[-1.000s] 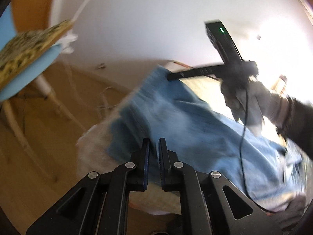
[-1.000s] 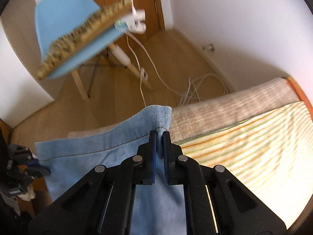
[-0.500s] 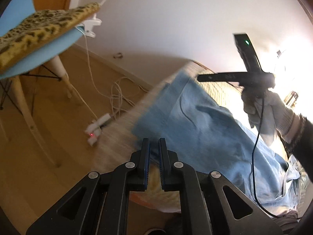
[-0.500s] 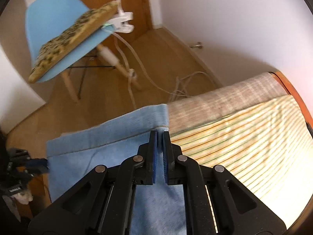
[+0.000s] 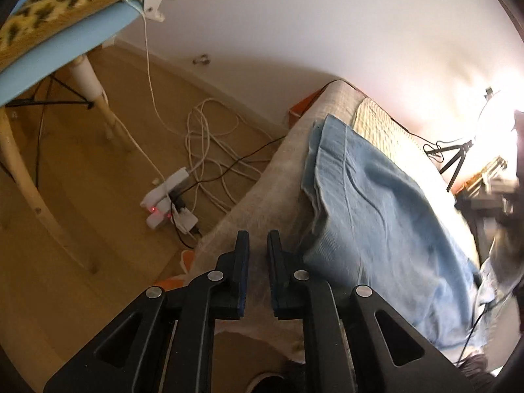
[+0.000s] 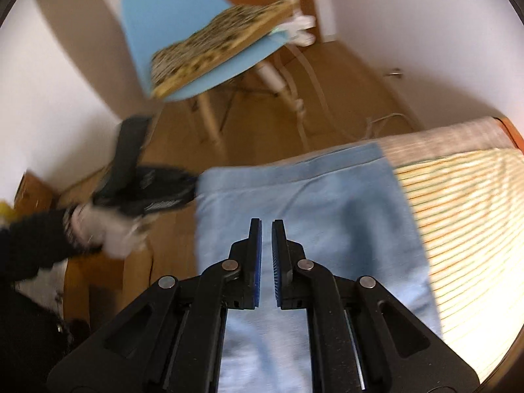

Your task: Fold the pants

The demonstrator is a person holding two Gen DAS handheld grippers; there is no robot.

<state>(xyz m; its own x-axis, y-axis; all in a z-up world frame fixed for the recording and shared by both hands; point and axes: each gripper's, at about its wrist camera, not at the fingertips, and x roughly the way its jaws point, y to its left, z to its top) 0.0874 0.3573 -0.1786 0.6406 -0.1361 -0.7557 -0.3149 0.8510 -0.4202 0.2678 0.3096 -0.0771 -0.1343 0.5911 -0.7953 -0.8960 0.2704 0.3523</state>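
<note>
Light blue pants point(image 6: 311, 203) lie folded on the striped bed sheet point(image 6: 465, 216), their hem at the far edge of the bed. My right gripper point(image 6: 266, 226) hovers over the middle of them, shut, with nothing between its fingers. In the left wrist view the pants point(image 5: 376, 216) drape to the right of my left gripper point(image 5: 258, 242). It is shut and empty, over the beige mattress side point(image 5: 271, 193). The left gripper point(image 6: 144, 186) also shows blurred in the right wrist view, held by a gloved hand point(image 6: 101, 232) just left of the pants.
A blue chair point(image 6: 170, 23) with a leopard-print cushion point(image 6: 216, 42) stands on the wooden floor beyond the bed. A white power strip point(image 5: 167, 193) and tangled cables point(image 5: 209, 137) lie by the mattress. A tripod point(image 5: 453, 160) stands in bright light at the far right.
My right gripper has let the pants' hem corner go and pulled back over the cloth. My left gripper has swung left and down, off the pants to the bed's edge.
</note>
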